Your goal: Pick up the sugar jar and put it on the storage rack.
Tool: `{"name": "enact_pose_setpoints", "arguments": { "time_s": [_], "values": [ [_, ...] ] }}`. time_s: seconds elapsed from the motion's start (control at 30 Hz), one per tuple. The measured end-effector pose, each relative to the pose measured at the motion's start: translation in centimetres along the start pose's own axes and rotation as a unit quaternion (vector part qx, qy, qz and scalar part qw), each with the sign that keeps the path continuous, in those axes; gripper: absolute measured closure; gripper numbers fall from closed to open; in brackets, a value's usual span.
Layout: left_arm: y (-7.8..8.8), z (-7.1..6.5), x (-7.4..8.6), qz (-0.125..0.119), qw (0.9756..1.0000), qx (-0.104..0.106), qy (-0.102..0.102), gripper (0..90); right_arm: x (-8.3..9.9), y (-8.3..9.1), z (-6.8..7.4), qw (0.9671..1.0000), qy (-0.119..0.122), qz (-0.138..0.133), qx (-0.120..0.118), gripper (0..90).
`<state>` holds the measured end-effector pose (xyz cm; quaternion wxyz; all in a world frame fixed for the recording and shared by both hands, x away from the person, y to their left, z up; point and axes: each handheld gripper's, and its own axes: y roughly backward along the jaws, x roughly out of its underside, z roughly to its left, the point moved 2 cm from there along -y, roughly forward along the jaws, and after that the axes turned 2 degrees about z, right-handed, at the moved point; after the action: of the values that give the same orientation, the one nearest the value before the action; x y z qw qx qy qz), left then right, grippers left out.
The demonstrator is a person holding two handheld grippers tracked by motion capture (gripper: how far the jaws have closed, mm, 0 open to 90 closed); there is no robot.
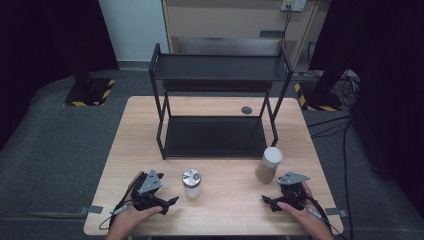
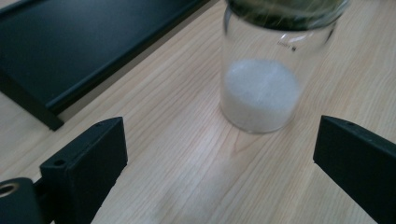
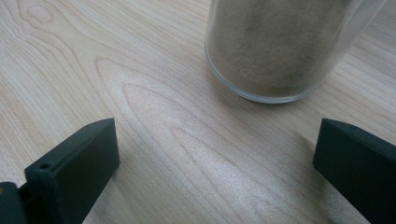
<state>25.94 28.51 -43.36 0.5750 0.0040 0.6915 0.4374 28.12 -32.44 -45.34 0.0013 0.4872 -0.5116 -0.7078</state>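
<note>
Your left gripper (image 1: 170, 202) and right gripper (image 1: 267, 201) rest at the table's (image 1: 225, 210) near edge, jaws spread wide, holding nothing. Ahead of them stand the white-powder jar (image 1: 191, 183) and brown-powder jar (image 1: 269, 164); beyond sits the black rack (image 1: 220, 100).

A rack (image 1: 215, 107) stands at the back middle of the bench (image 1: 225, 210). In front of it, one jar (image 1: 191, 183) sits left of centre and a second jar (image 1: 269, 164) to its right, nearer the rack. The left hand-held gripper (image 1: 167, 205) lies just left of the first jar; the right hand-held gripper (image 1: 268, 202) lies just before the second.
</note>
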Motion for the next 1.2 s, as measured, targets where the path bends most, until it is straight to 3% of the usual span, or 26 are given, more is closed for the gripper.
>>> {"name": "enact_pose_setpoints", "arguments": {
  "time_s": [0.73, 1.2],
  "values": [
    [-2.1, -0.7, -2.8, -0.003, 0.9988, 0.030, -0.038, 2.2, 0.1, 0.1, 0.0, 1.0000, 0.001, 0.000, -0.001, 0.9],
    [-4.2, -0.7, -2.6, -0.022, 0.9964, 0.053, -0.063, 1.6, 0.1, 0.1, 0.0, 1.0000, 0.001, -0.001, -0.001, 1.0]
  ]
}}
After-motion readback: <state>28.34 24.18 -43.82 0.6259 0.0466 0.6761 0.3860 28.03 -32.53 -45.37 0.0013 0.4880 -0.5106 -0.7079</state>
